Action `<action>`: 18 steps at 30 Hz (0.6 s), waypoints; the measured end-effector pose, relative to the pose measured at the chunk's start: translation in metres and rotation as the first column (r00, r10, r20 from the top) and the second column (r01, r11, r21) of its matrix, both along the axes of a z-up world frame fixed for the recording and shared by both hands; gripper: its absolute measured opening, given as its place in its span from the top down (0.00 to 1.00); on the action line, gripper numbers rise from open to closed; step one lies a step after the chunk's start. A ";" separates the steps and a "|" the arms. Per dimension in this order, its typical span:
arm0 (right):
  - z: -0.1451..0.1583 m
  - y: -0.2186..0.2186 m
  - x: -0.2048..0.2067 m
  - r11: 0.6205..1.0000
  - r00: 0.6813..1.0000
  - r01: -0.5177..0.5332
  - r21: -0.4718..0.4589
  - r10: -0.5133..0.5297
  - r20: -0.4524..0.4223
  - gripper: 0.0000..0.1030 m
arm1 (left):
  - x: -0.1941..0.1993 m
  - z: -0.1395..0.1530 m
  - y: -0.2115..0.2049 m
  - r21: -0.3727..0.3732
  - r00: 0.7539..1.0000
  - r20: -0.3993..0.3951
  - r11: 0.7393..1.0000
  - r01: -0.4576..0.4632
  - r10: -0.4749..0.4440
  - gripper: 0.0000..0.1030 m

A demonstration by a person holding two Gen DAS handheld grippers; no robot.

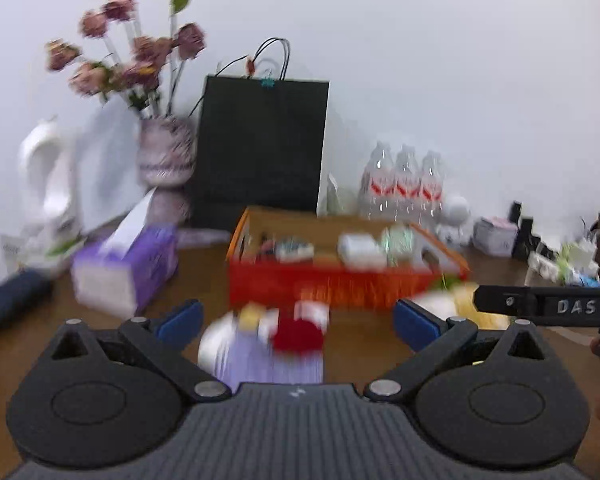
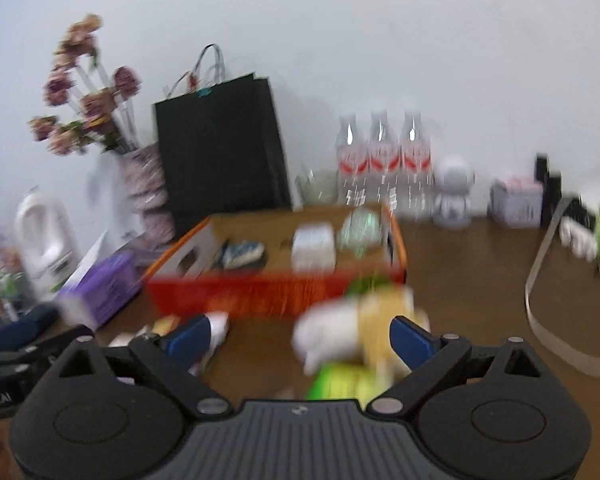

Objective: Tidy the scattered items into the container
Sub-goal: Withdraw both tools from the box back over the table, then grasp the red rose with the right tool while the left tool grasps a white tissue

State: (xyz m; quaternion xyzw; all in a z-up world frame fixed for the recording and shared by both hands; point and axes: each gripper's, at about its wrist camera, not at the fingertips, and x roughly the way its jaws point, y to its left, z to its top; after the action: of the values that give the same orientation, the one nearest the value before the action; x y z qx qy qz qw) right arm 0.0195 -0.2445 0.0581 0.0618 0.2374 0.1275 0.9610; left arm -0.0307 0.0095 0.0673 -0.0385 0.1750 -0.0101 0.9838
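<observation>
An orange cardboard box [image 1: 332, 288] sits on the brown table with several small items inside; it also shows in the right wrist view [image 2: 268, 288]. My left gripper [image 1: 298, 322] is open, with a lilac, white and red packet [image 1: 268, 348] lying on the table between its blue fingers. My right gripper [image 2: 300, 338] is open over a blurred white and yellow item [image 2: 352, 328] with a green packet [image 2: 344, 380] beneath. Both views are blurred.
A purple tissue box [image 1: 128, 268], a flower vase [image 1: 166, 156], a black paper bag [image 1: 260, 144], three water bottles [image 1: 404, 184], a white jug [image 2: 46, 240] and a white toy robot [image 2: 454, 192] stand around the box. A grey strap [image 2: 540, 280] curves at right.
</observation>
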 end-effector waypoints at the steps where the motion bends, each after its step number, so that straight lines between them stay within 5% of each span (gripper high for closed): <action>1: -0.010 -0.005 -0.018 1.000 1.000 0.017 0.010 -0.017 -0.013 0.07 | -0.016 -0.009 -0.002 -0.003 1.000 -0.013 1.000 -0.010 0.010 0.00; 6: -0.043 -0.011 -0.079 1.000 0.998 0.016 -0.005 -0.017 -0.060 0.07 | -0.060 -0.046 -0.004 -0.036 0.983 -0.173 0.997 0.062 -0.067 0.00; 18: -0.047 0.018 -0.061 0.996 0.995 -0.076 -0.046 0.072 -0.070 0.14 | -0.005 -0.037 0.045 -0.008 0.986 -0.141 0.996 -0.088 0.086 0.03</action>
State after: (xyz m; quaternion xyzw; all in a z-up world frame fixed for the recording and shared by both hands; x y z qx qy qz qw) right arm -0.0413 -0.2261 0.0107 0.0339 0.2750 0.1551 0.9483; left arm -0.0353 0.0541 0.0303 -0.0536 0.2418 0.0341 0.9682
